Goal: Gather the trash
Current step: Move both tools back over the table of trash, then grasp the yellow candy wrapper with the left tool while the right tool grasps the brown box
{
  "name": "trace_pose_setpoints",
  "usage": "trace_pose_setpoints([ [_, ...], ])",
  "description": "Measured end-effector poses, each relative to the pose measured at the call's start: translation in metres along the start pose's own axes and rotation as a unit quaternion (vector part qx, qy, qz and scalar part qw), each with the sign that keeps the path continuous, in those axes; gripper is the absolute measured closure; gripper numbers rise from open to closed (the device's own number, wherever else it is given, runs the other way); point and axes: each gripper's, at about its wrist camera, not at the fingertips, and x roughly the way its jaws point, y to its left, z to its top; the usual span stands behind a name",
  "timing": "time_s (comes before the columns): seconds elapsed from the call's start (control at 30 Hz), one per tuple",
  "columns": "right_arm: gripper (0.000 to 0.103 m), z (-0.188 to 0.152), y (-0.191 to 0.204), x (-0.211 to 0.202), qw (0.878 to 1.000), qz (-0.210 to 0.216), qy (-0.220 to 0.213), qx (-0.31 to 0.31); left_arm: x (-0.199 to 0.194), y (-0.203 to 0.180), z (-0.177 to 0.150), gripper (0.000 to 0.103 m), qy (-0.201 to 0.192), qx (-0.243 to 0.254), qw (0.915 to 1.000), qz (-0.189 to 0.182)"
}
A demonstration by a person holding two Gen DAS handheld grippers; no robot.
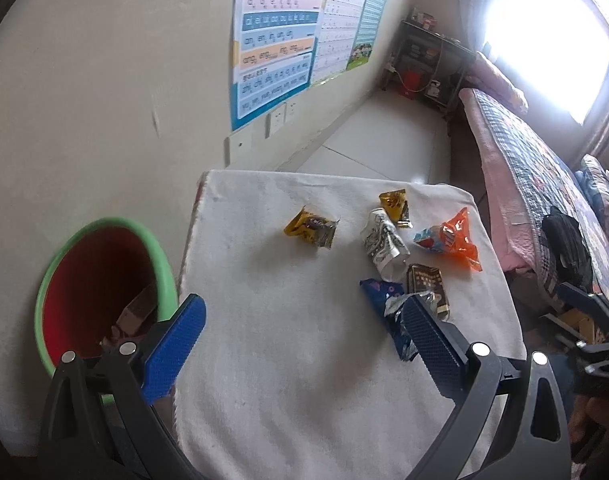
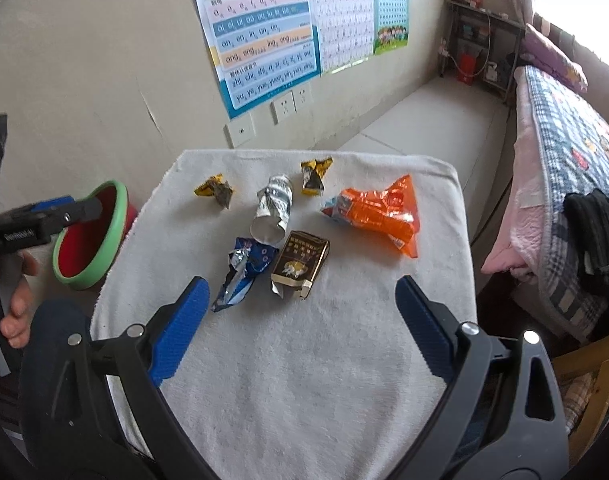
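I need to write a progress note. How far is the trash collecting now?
Done: something brown already lies in the bin, though I cannot tell what it is. In hand: nothing; the left gripper and right gripper are both open and empty. Left: six pieces on the towel: two yellow wrappers, a silver wrapper, an orange bag, a blue wrapper and a brown box.

On a table draped in a white towel (image 2: 304, 360) lie six pieces of litter: two small yellow-and-black candy wrappers (image 2: 214, 190) (image 2: 314, 176), a crumpled silver foil tube (image 2: 272, 210), an orange plastic snack bag (image 2: 378, 214), a torn blue foil wrapper (image 2: 242, 274) and a dark brown cigarette box (image 2: 300, 264). The right gripper (image 2: 300, 320), blue-padded jaws spread wide and empty, hangs above the near towel. At left, a green-rimmed red plastic bin (image 2: 92, 236) stands beside the table, with the left gripper (image 2: 52, 212) over it.
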Motion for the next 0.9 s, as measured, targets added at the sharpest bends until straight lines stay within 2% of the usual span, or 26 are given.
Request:
trace_pose_setpoints([
  [0.2,0.011,0.002,-0.006,0.029,0.999,0.008,0.022,0.022,0.028,-0.01,0.021,0.008,0.016,0.009,0.9998,-0.003],
  [0.37,0.011,0.005,-0.011,0.055,0.999,0.009,0.039,0.036,0.066,-0.011,0.036,0.008,0.041,-0.001,0.9991,-0.009],
  [0.5,0.011,0.005,-0.017,0.077,0.997,0.015,0.058,0.045,0.099,-0.011,0.044,0.009,0.061,0.012,0.998,-0.004],
  [0.9,0.029,0.0,-0.031,0.138,0.991,0.034,0.109,0.074,0.183,-0.008,0.061,0.023,0.117,0.067,0.9908,0.012],
])
